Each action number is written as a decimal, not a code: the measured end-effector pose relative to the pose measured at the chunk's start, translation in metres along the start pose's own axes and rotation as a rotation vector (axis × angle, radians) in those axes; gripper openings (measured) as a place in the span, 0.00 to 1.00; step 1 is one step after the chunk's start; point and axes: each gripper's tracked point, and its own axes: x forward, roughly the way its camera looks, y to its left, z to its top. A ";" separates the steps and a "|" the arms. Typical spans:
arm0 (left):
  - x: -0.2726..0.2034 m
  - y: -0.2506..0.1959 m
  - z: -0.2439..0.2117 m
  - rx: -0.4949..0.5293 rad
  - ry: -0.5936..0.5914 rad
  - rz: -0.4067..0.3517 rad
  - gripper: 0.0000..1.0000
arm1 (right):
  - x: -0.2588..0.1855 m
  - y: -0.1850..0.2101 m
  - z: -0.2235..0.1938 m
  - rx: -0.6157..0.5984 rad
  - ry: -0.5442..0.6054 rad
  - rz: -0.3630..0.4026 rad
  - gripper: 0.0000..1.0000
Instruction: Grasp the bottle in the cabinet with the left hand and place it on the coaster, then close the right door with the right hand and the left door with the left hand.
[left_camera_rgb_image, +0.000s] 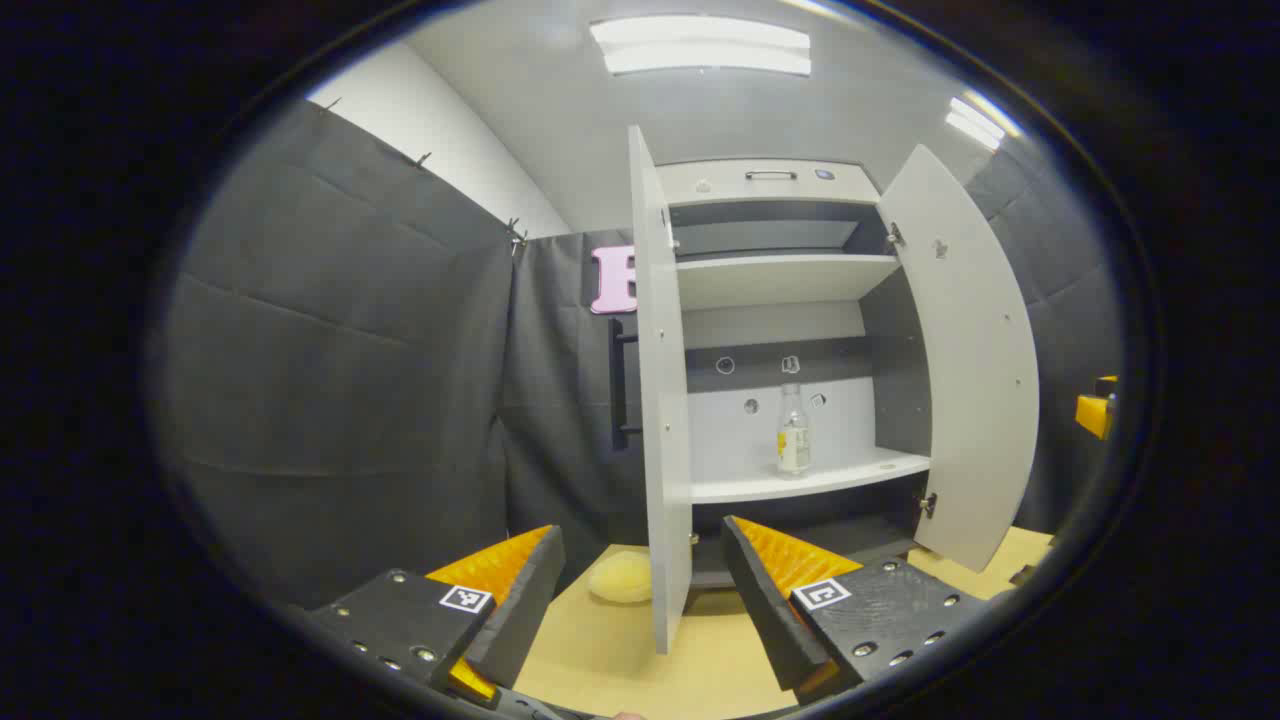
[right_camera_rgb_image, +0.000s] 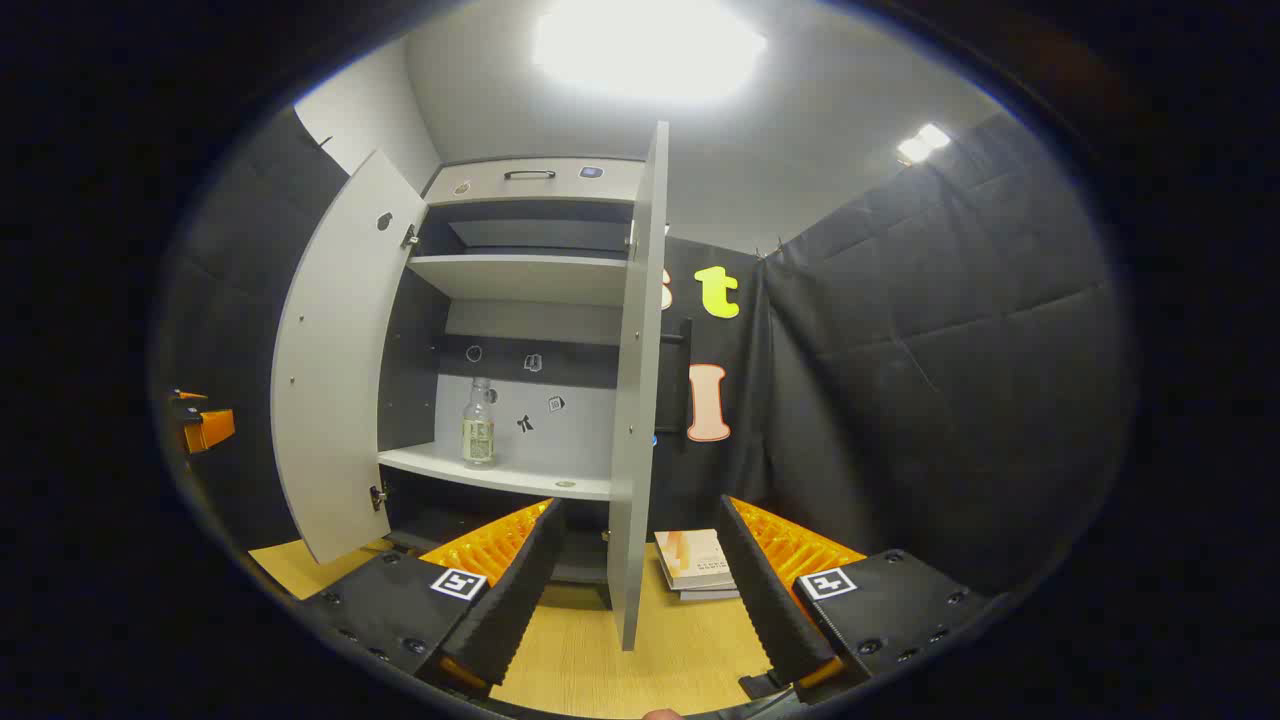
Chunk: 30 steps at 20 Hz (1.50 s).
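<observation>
Upright on the cabinet (left_camera_rgb_image: 800, 270) shelf: clear bottle (left_camera_rgb_image: 793, 432), pale label, untouched; both doors open; left gripper (left_camera_rgb_image: 640, 590) and right gripper (right_camera_rgb_image: 640, 585) spread, empty.

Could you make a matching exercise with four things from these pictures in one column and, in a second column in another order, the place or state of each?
Things:
1. bottle
2. left hand-held gripper
3. book
4. round yellow pad

Places or states:
A. lies flat on the wooden table, to the right of a door's edge in the right gripper view
B. stands upright on the cabinet's lower shelf
C. lies on the table, just left of an open door's edge in the left gripper view
D. open, holding nothing

Pairs: 1-B, 2-D, 3-A, 4-C
</observation>
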 end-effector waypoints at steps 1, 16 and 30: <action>0.002 -0.001 0.002 0.004 -0.006 -0.003 0.94 | 0.000 -0.001 0.002 0.001 -0.007 -0.001 0.95; 0.000 -0.009 0.005 0.024 -0.020 -0.007 0.94 | 0.007 -0.015 -0.012 -0.008 -0.006 -0.004 0.95; 0.034 -0.092 0.035 -0.015 -0.044 -0.025 0.95 | 0.016 -0.053 -0.048 0.008 0.044 0.045 0.98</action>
